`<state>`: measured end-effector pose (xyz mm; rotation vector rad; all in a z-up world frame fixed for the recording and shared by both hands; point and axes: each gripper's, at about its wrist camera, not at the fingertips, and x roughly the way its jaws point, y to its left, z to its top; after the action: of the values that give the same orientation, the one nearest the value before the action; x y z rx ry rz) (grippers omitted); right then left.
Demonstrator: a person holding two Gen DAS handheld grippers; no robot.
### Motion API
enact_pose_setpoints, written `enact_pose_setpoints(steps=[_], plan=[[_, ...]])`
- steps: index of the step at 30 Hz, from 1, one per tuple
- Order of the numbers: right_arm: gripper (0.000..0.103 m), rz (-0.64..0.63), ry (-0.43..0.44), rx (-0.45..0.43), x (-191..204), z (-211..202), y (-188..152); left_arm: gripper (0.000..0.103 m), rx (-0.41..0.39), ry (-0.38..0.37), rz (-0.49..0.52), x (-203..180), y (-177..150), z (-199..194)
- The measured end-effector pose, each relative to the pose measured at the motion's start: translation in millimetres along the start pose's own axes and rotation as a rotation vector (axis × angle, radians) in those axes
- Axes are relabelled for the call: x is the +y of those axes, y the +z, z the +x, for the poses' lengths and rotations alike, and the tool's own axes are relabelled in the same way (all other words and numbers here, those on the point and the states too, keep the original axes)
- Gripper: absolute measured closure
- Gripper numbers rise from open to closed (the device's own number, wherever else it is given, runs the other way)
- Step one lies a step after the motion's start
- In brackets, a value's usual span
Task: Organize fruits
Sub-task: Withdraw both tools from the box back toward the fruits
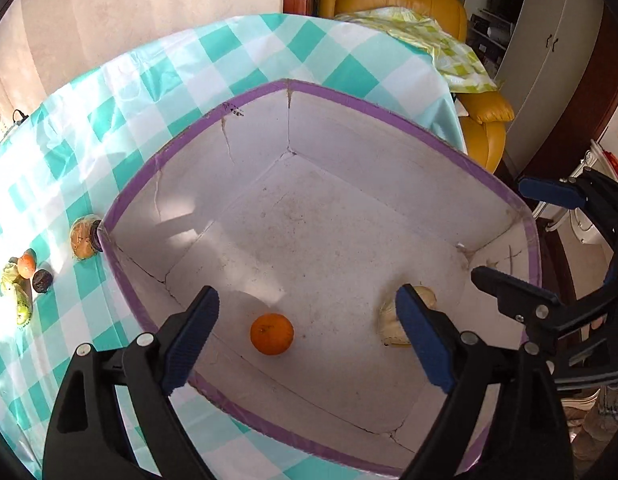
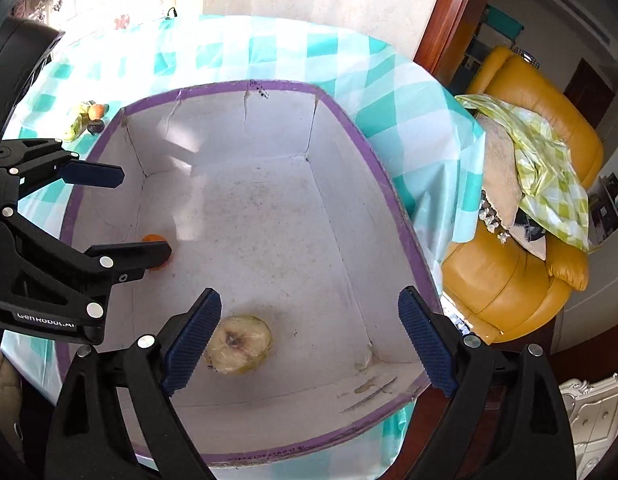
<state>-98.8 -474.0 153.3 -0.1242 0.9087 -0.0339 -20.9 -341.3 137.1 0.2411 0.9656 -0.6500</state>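
Glossy tablecloth (image 1: 121, 92), scuffed matt box (image 1: 309, 220)

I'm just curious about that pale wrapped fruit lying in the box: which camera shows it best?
The right wrist view. There the pale wrapped fruit lies nearly whole on the floor of the box, only its left edge behind a finger pad. In the left wrist view the same fruit is half hidden behind the left gripper.

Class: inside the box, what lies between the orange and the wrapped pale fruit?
Nothing: only bare box floor lies between the orange and the wrapped pale fruit, seen in the left wrist view.
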Motion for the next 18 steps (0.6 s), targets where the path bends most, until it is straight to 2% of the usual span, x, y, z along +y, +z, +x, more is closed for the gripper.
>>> enact_pose_setpoints(steps=[2, 4, 7, 9, 14, 16, 18], plan=[[0.016, 0.035, 0.008, -0.067, -1, -30, 14, 0.002, -0.094, -0.030, -0.073, 28, -6, -36], [0.015, 0.077, 0.029, -0.128, 1, -56, 31, 0.002, -0.149, -0.025, -0.141, 62, -14, -65], [0.015, 0.181, 0.097, -0.216, 8, -81, 62, 0.002, -0.167, 0.041, -0.233, 124, -35, -94], [0.015, 0.243, 0.174, -0.250, 28, -85, 77, 0.002, -0.169, 0.136, -0.295, 170, -55, -104], [0.015, 0.297, 0.338, -0.263, 117, -50, 109, 0.002, -0.102, 0.420, -0.577, 295, -112, -98], [0.015, 0.285, 0.395, -0.237, 164, -21, 118, 0.002, -0.071, 0.484, -0.675, 331, -136, -87], [0.015, 0.247, 0.397, -0.188, 214, 16, 121, 0.002, -0.073, 0.531, -0.733, 354, -158, -80]])
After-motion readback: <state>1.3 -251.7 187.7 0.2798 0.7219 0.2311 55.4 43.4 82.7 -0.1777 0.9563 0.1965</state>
